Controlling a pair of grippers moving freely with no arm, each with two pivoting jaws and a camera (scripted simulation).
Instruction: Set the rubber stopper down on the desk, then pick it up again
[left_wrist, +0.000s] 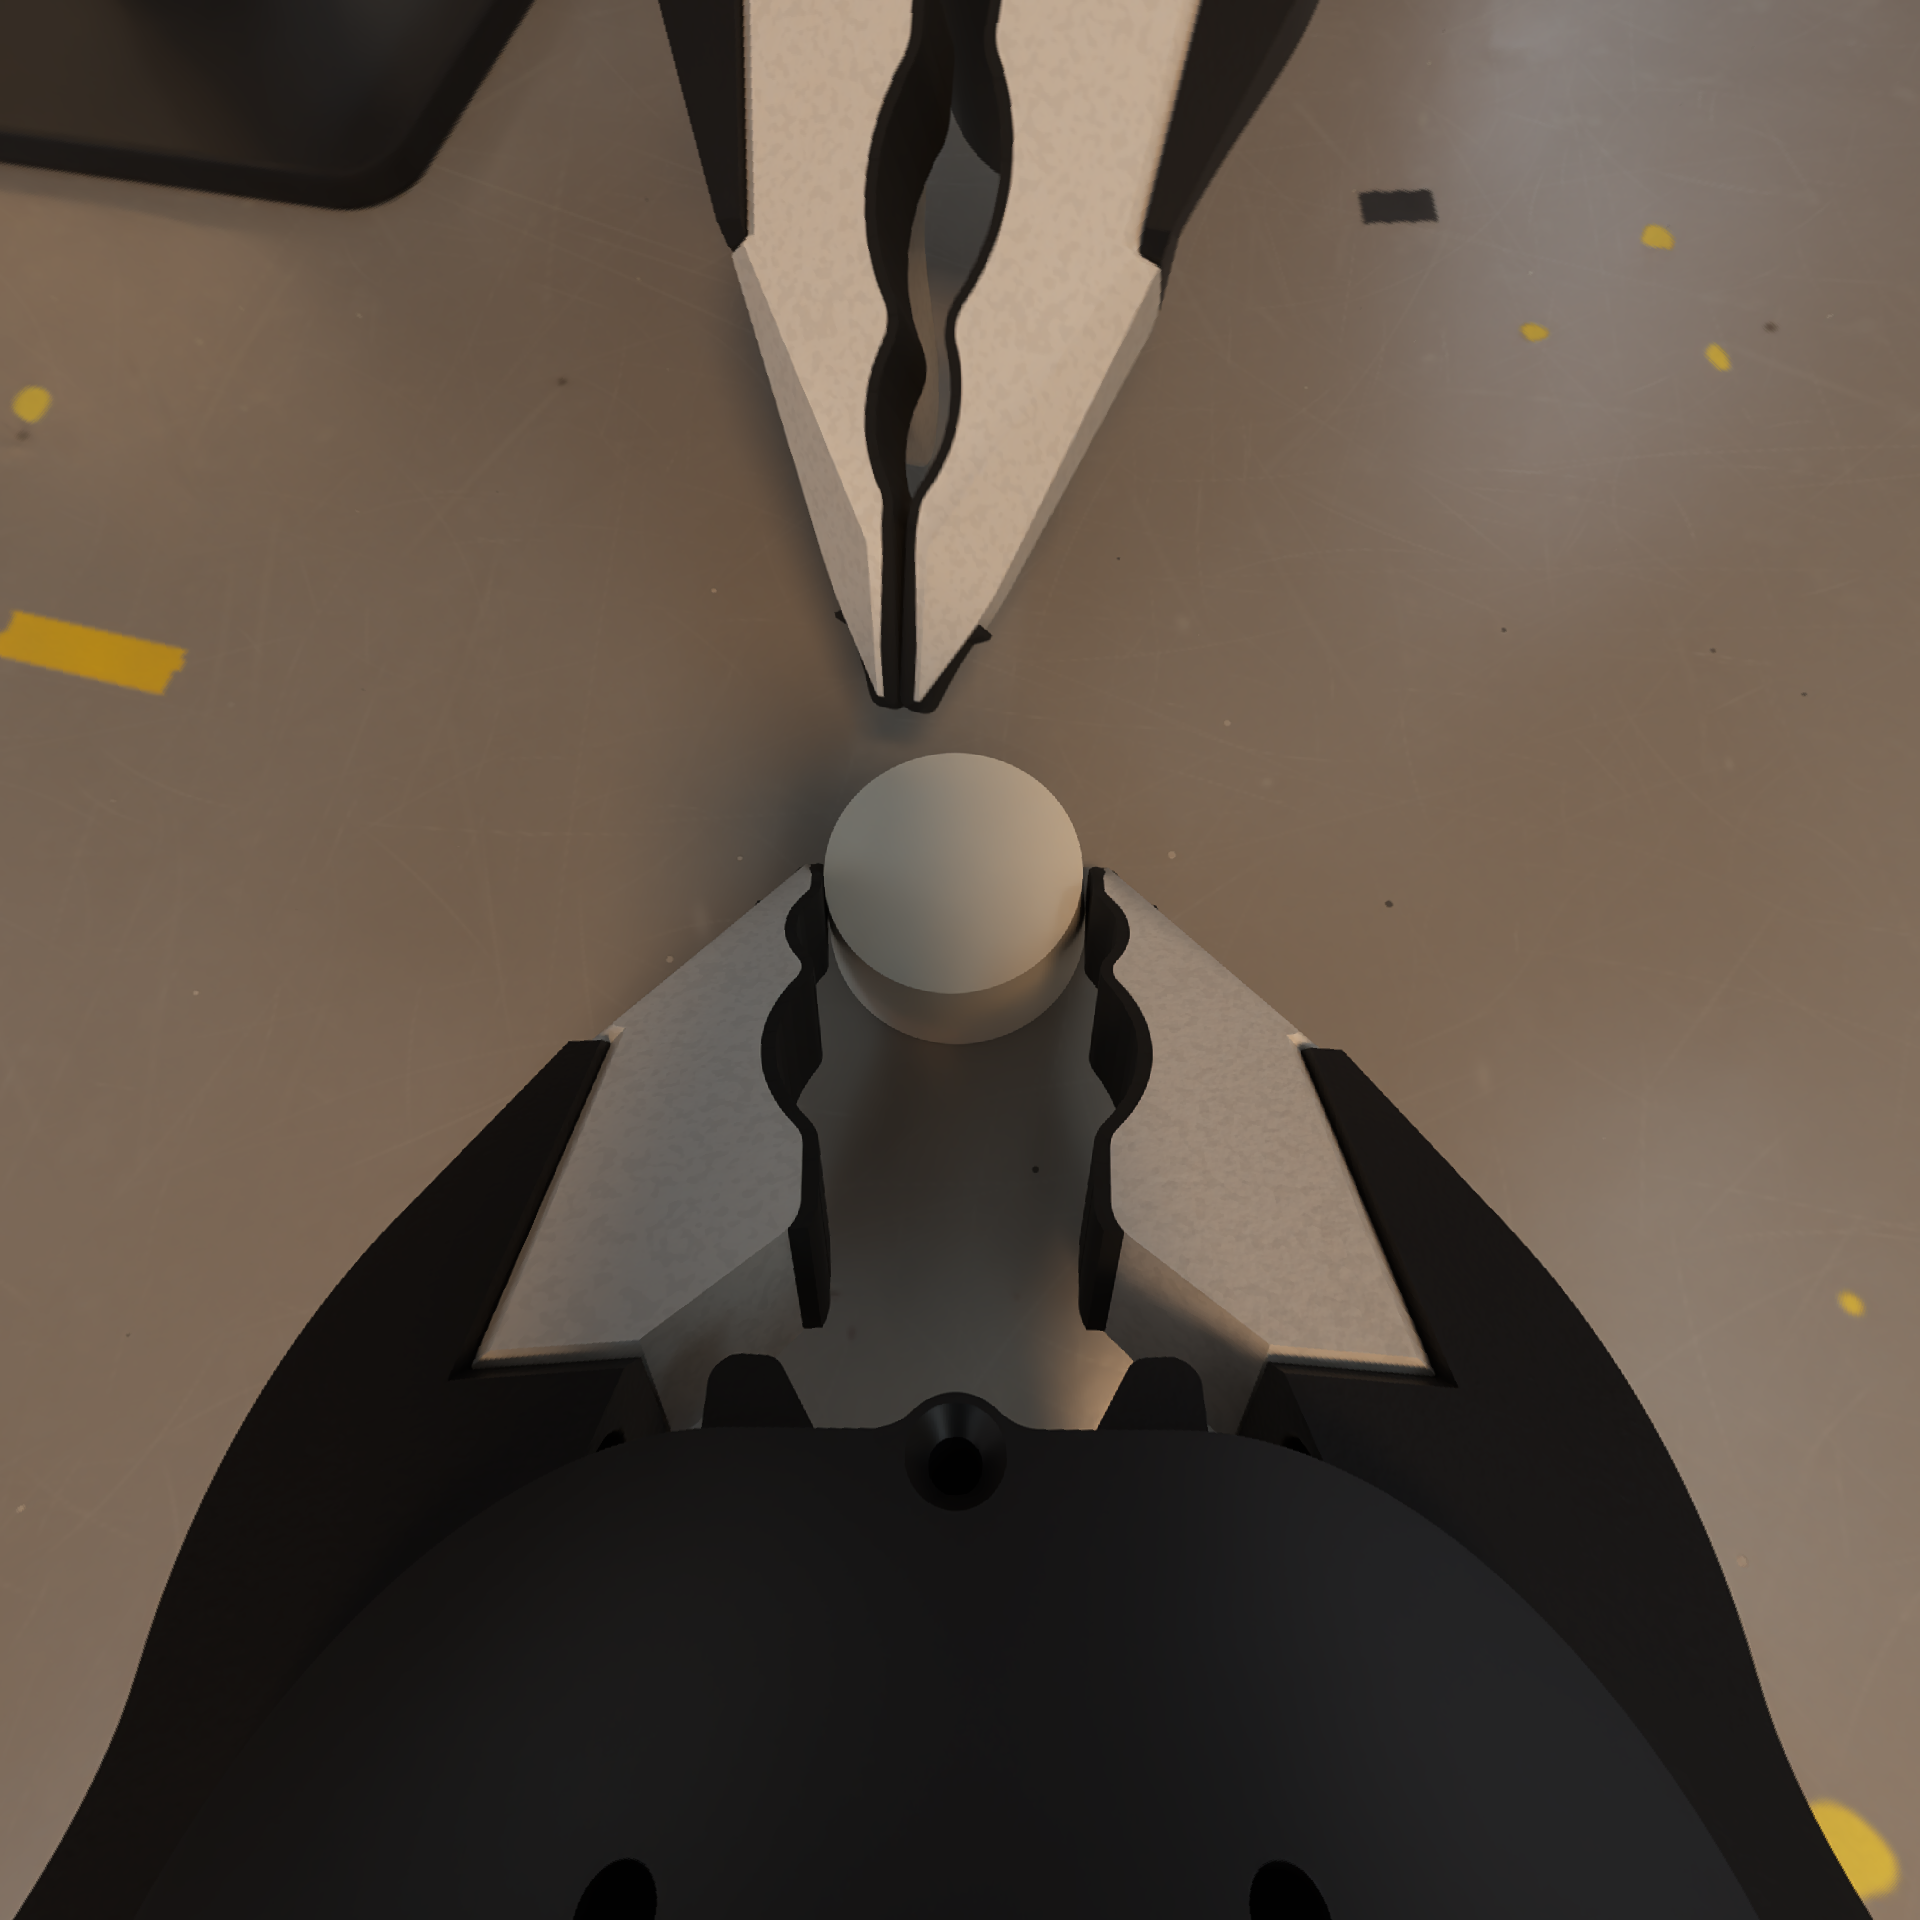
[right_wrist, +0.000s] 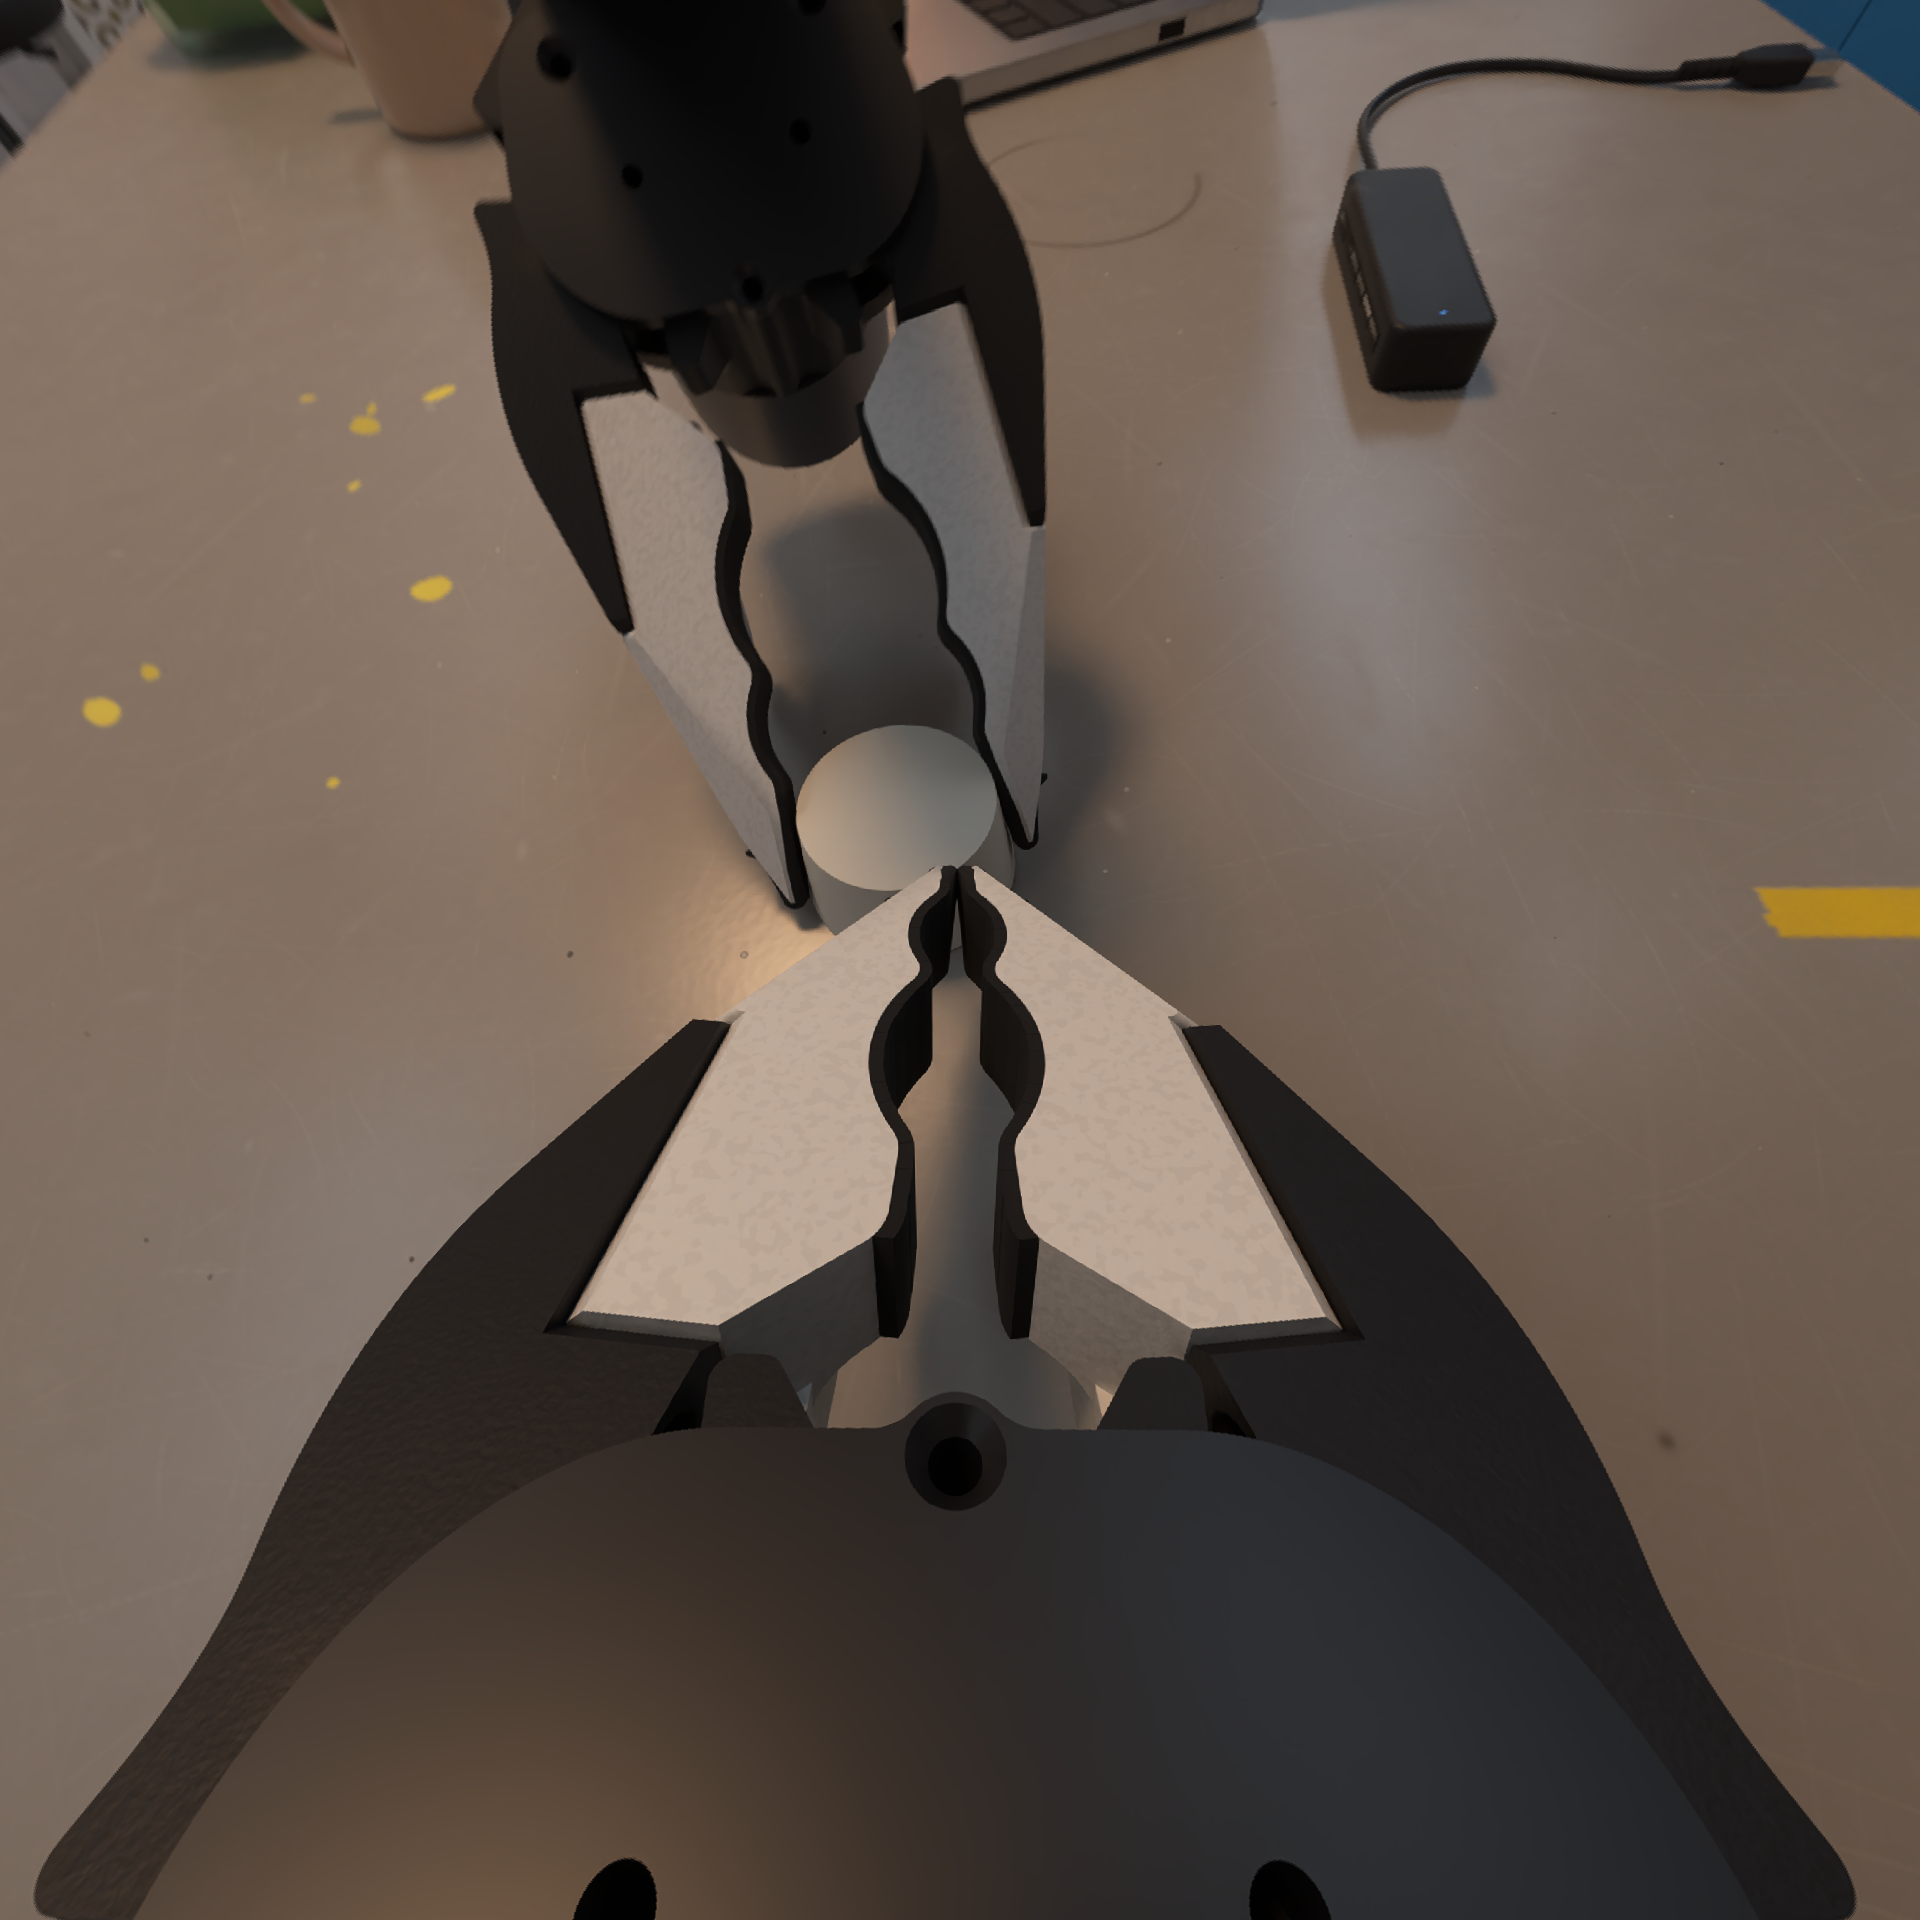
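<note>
The rubber stopper (left_wrist: 951, 862) is a pale grey round plug, wide flat face up, on or just above the brown desk (left_wrist: 416, 935). My left gripper (left_wrist: 949, 896) is shut on it, one fingertip pressed against each side. In the right wrist view the stopper (right_wrist: 894, 805) sits between the left gripper's (right_wrist: 909, 868) down-pointing fingers, whose tips reach the desk. My right gripper (right_wrist: 956, 881) is shut and empty, its tips just short of the stopper's rim. It also shows in the left wrist view (left_wrist: 899, 701), beyond the stopper.
A black box with a cable (right_wrist: 1418, 281) lies at the back right. A laptop edge (right_wrist: 1091, 42) and a mug (right_wrist: 416, 73) stand at the back. A dark flat object (left_wrist: 208, 104) lies far left. Yellow tape (right_wrist: 1839, 909) and paint spots mark the desk.
</note>
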